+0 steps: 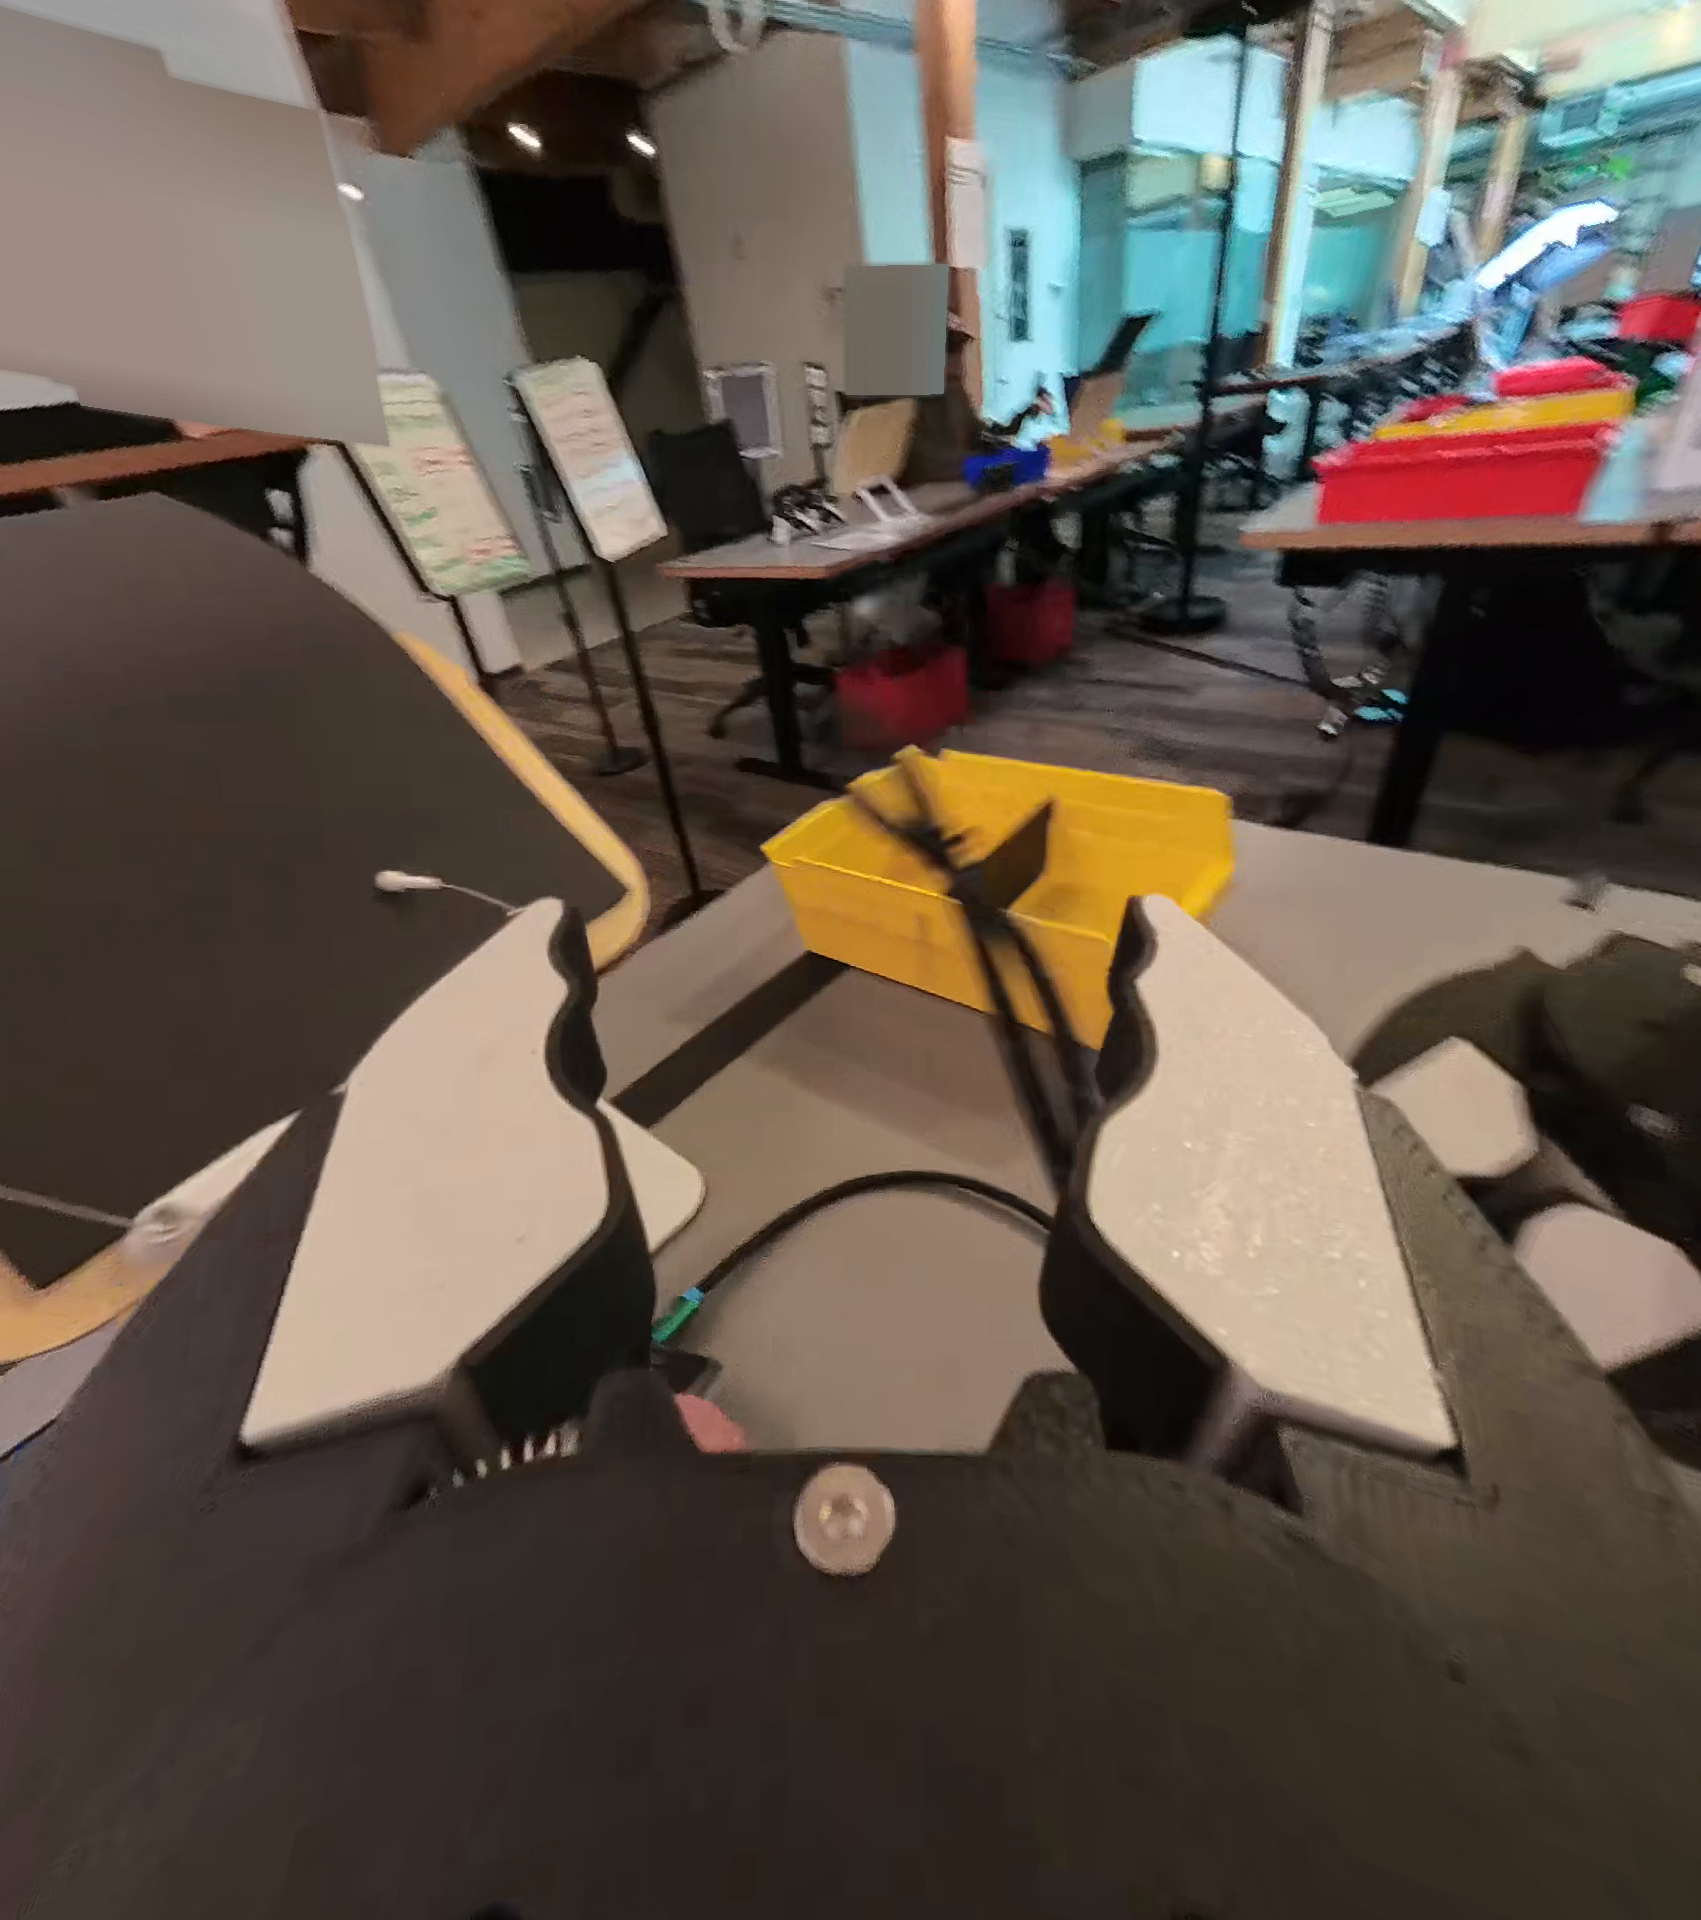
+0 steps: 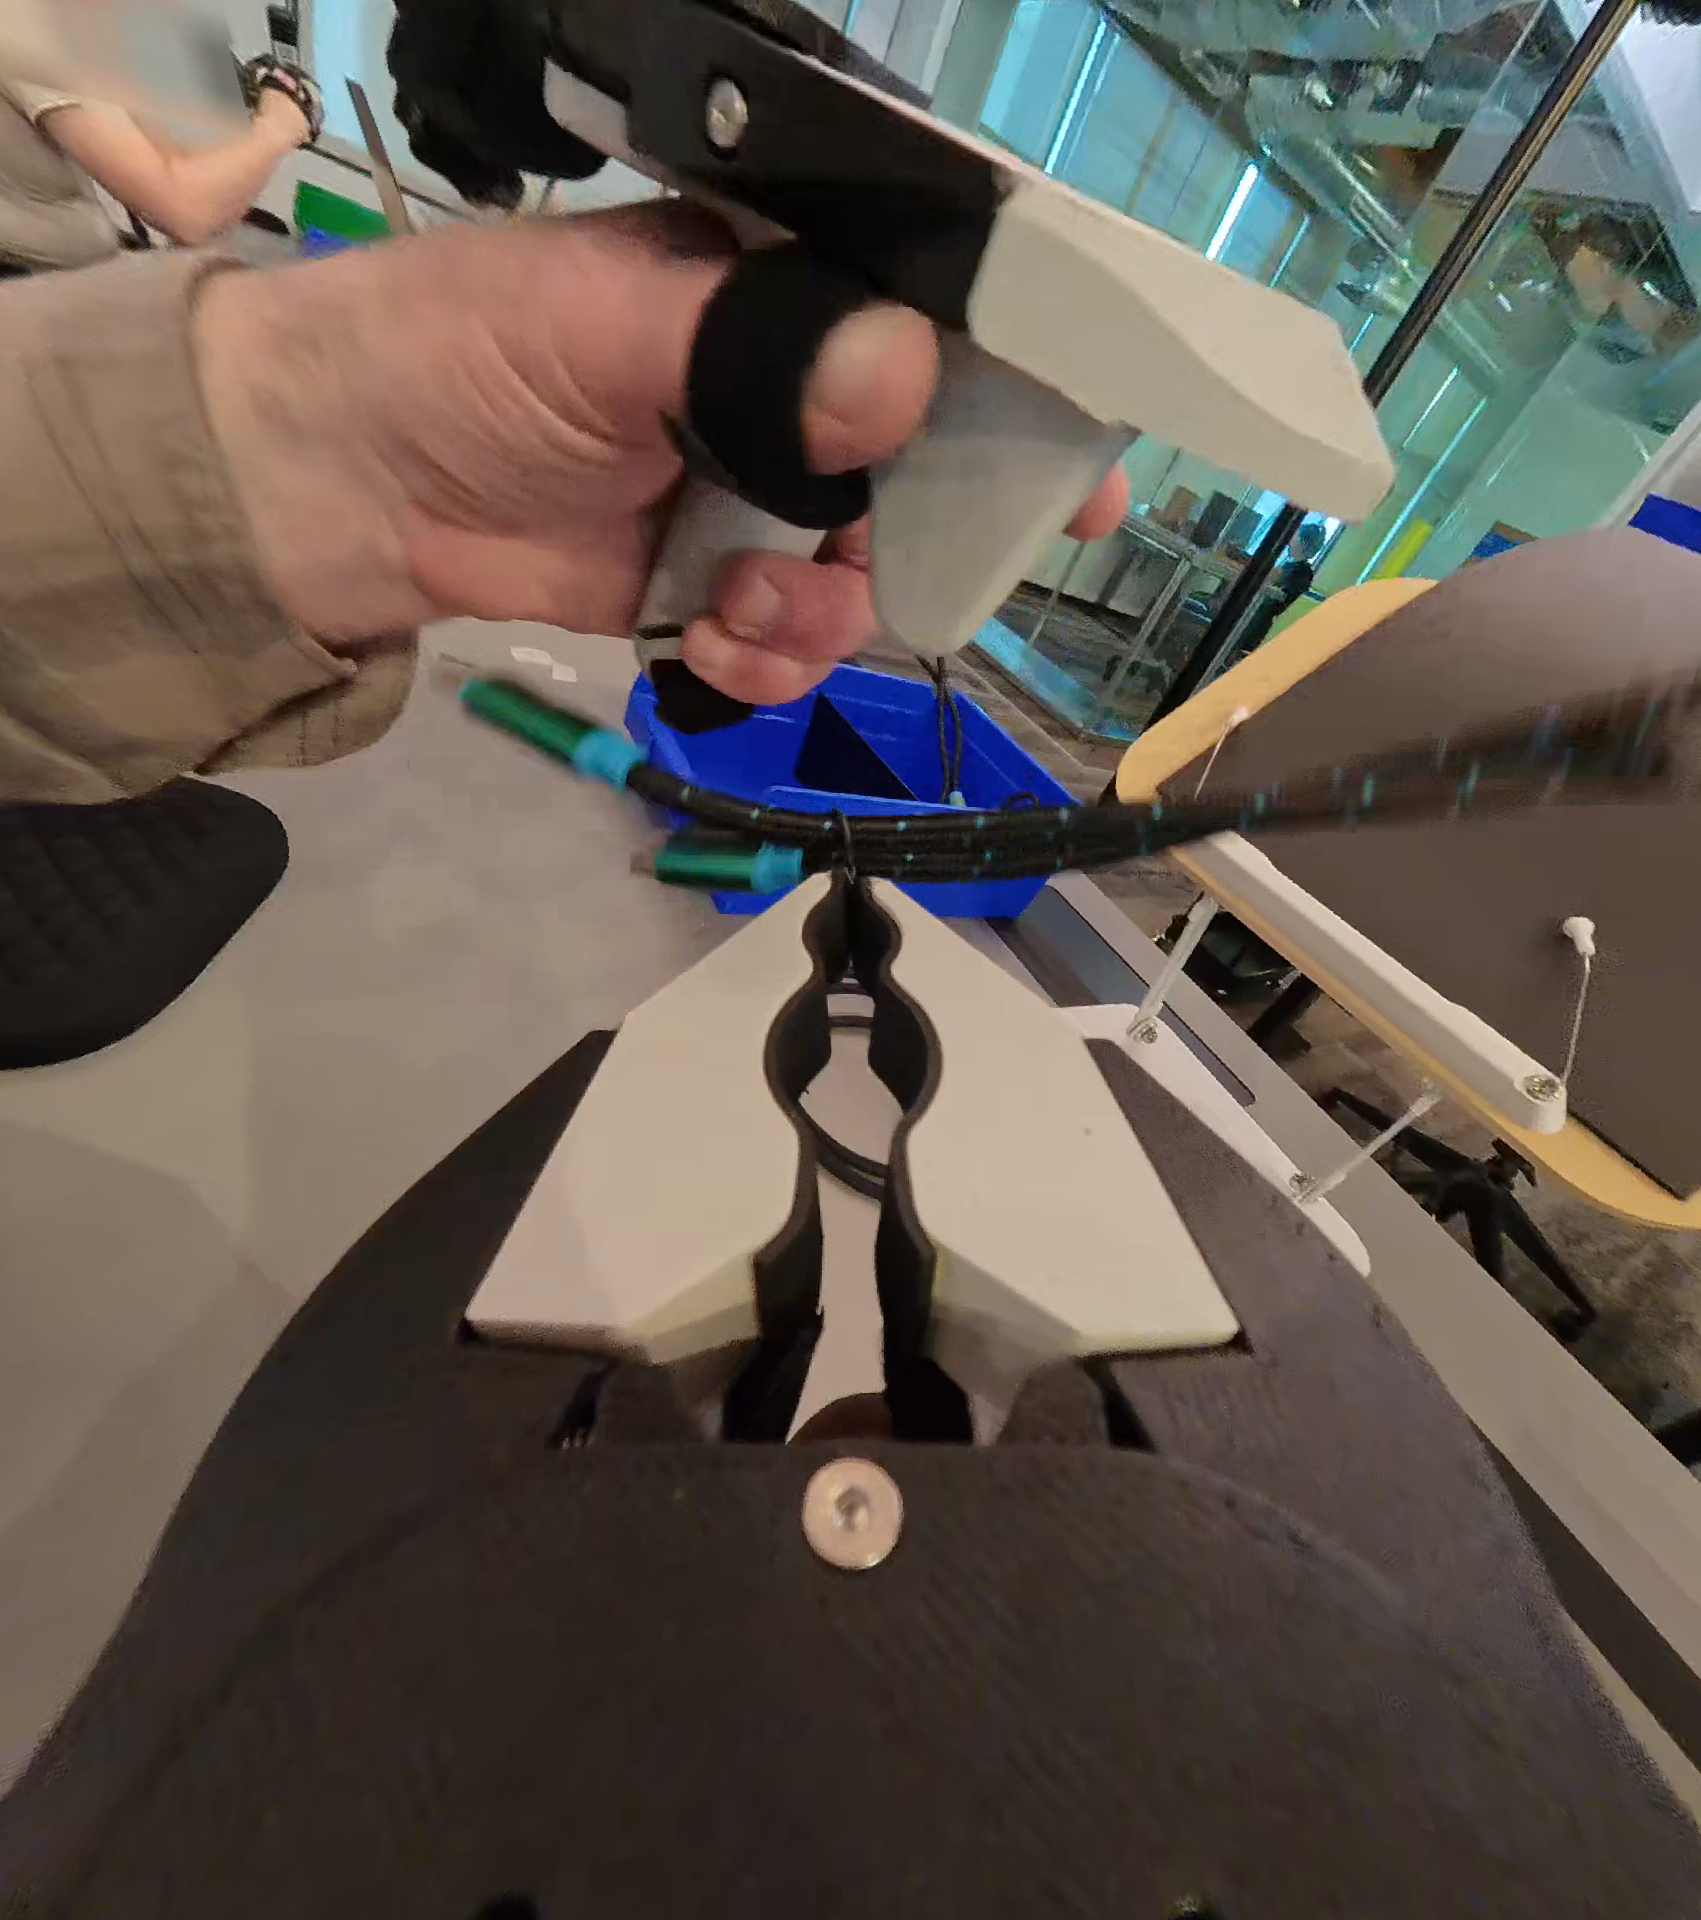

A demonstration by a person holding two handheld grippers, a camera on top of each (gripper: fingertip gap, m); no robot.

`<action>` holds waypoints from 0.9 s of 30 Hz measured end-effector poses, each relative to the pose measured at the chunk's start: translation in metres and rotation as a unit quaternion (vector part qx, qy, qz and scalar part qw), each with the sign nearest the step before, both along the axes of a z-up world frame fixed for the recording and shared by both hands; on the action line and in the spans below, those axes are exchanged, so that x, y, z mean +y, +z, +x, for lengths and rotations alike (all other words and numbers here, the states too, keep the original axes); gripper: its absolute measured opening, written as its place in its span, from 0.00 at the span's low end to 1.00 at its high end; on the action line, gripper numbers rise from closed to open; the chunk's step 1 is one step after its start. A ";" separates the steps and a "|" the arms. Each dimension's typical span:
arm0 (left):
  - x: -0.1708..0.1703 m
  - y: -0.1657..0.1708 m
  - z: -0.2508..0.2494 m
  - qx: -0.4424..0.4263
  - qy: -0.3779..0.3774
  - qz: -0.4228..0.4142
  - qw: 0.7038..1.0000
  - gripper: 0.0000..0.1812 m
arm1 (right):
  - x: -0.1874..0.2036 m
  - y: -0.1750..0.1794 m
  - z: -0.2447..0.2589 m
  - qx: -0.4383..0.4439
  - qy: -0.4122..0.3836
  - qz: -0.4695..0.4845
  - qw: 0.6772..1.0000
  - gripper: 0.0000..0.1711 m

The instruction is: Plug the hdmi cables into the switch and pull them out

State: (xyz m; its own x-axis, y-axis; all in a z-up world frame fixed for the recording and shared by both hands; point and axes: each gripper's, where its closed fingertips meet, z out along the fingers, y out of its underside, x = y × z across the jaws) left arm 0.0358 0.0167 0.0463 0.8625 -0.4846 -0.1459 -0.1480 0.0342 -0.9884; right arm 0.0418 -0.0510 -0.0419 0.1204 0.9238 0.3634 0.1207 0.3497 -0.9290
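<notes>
In the right wrist view my right gripper [image 2: 851,899] is shut, its tips pinching the thin black tie around a bundle of black braided HDMI cable [image 2: 981,831] with green plugs [image 2: 721,864], lifted above the grey table [image 2: 358,935]. The left gripper's grey fingers [image 2: 1168,343] hang above it, held by a hand [image 2: 472,436]. In the left wrist view my left gripper [image 1: 856,925] is wide open and empty. A thin black cable [image 1: 877,1184] with a green plug [image 1: 680,1322] loops on the table between its fingers. Blurred black strands [image 1: 1012,1029] rise beside its right finger. I cannot make out a switch.
A yellow bin [image 1: 887,925] stands on the table ahead of the left gripper. A blue bin [image 2: 971,758] sits behind the bundle. A dark board with a wooden rim [image 2: 1552,883] stands at the table's edge. A black pad [image 2: 46,925] lies at the left. Another person's arm [image 2: 150,177] is behind.
</notes>
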 end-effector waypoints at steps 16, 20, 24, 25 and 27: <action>-0.008 -0.064 -0.026 -0.066 -0.056 -0.131 0.988 0.39 | 0.003 -0.016 0.000 0.014 0.017 -0.045 0.999 0.00; -0.007 -0.073 -0.021 -0.081 -0.080 -0.163 0.980 0.40 | 0.000 -0.020 -0.004 0.002 0.017 -0.034 0.999 0.00; -0.021 -0.084 -0.001 -0.040 -0.090 -0.171 0.980 0.46 | 0.010 -0.021 -0.001 0.003 0.001 -0.044 0.999 0.00; -0.024 -0.089 0.004 -0.024 -0.086 -0.174 0.981 0.47 | 0.013 -0.022 -0.001 0.001 -0.003 -0.041 0.999 0.00; -0.030 -0.089 0.010 -0.024 -0.083 -0.157 0.984 0.41 | 0.014 -0.023 -0.001 -0.003 -0.002 -0.033 0.999 0.00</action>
State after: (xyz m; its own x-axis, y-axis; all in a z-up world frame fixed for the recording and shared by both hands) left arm 0.0457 -0.0131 -0.0426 0.7705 -0.6334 0.0719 -0.1196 -0.2545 -0.9597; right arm 0.0407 -0.0371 -0.0650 0.1221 0.9452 0.3027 0.1273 0.2875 -0.9493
